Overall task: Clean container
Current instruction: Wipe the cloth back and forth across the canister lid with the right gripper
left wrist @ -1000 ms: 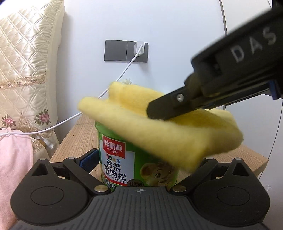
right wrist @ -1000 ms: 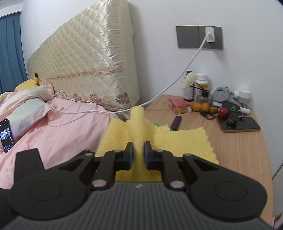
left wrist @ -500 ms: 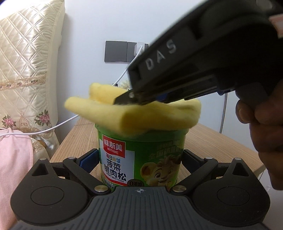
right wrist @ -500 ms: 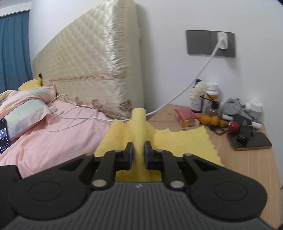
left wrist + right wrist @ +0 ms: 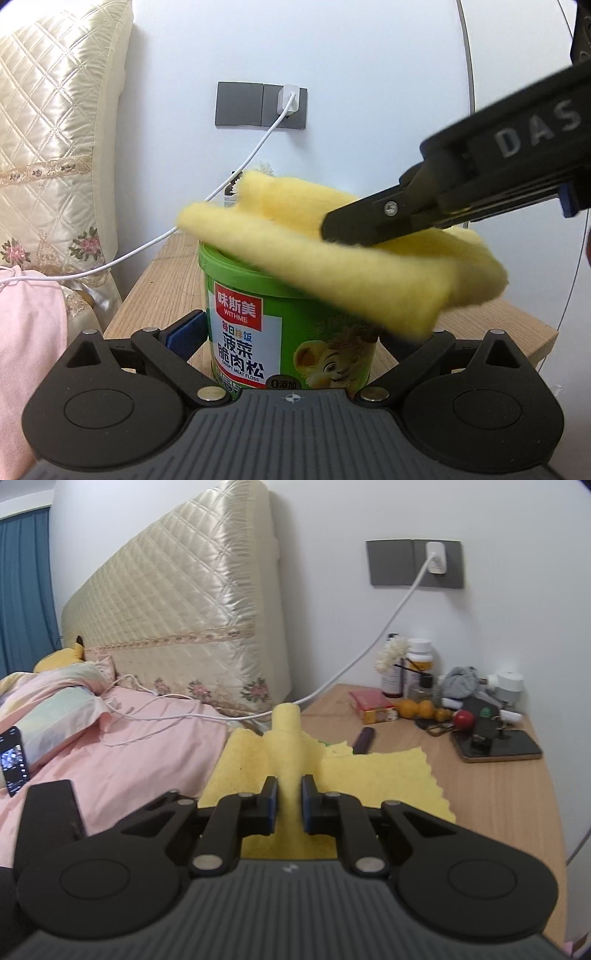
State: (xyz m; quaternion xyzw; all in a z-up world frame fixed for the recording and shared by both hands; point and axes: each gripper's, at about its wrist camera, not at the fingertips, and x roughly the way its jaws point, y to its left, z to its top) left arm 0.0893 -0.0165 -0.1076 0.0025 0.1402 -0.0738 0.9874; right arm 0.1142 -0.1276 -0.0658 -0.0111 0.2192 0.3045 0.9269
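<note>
Yellow cloth is pinched in the narrow right gripper, which reaches in from the right, angled down, draping it over the rim. Left gripper clamps the upright green container above the wooden nightstand.

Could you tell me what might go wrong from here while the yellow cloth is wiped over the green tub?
1. The right tongs pinch only a narrow fold of the yellow fleecy cloth, so it may slip out.
2. The green plastic meat-floss tub sits between the left tongs; sideways pressure could tilt it.
3. The wooden bedside table is cluttered; a red ball could be knocked.
</note>
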